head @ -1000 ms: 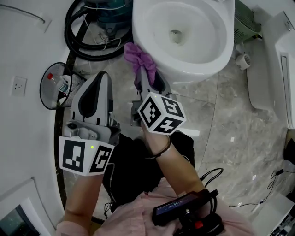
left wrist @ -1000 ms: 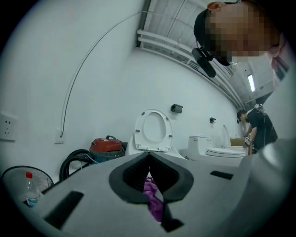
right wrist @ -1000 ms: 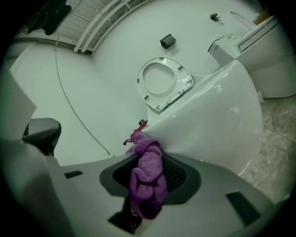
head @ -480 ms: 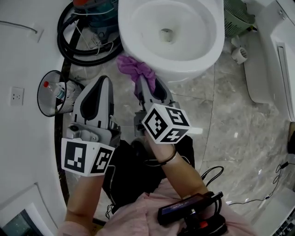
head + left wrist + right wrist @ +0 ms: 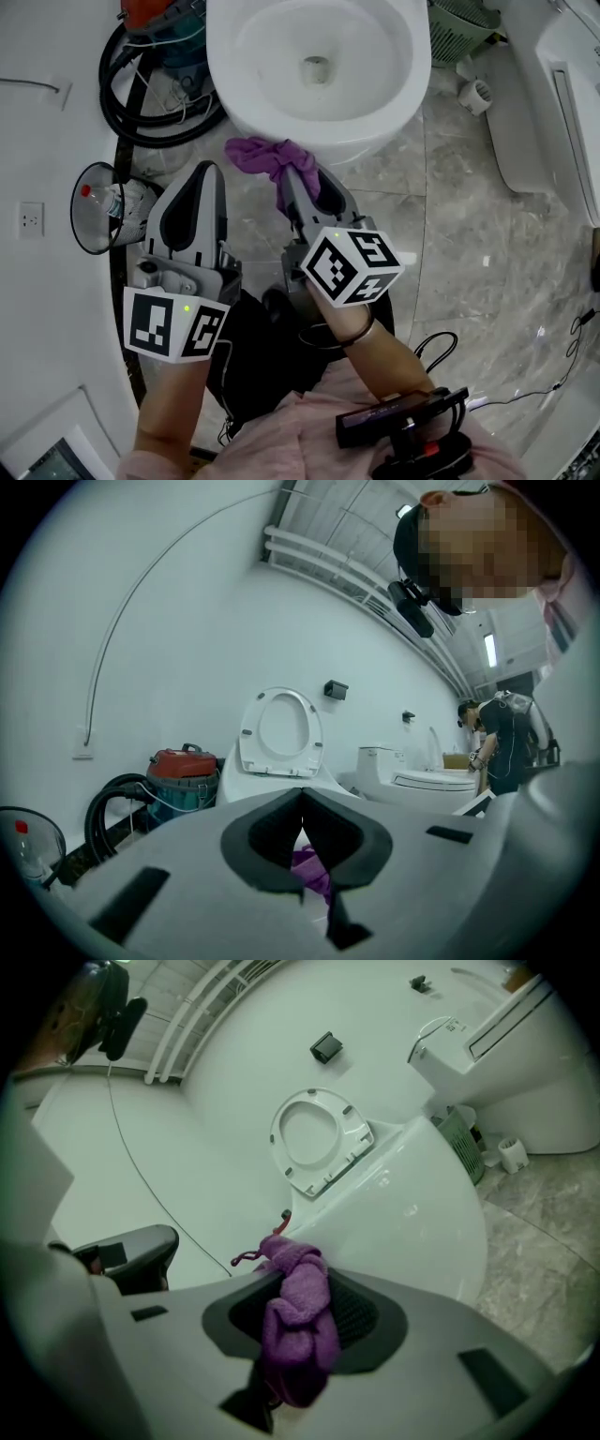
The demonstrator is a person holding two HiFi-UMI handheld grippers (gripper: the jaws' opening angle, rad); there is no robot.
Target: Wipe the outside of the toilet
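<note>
My right gripper [image 5: 296, 180] has its jaws clamped on the one purple cloth [image 5: 265, 157] against the front outside of the white toilet [image 5: 380, 127], while my left gripper [image 5: 202, 176] hangs beside it, jaws closed together and empty.

Washroom-like room, toilet [image 5: 319, 66] beside second toilet [image 5: 553, 112], marble floor [image 5: 469, 234], canister vacuum [image 5: 185, 772]

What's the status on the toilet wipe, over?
Right gripper shut on purple cloth, cloth up at toilet outer front. Left gripper shut, empty, alongside. Vacuum hose coiled on the floor beside the bowl.
</note>
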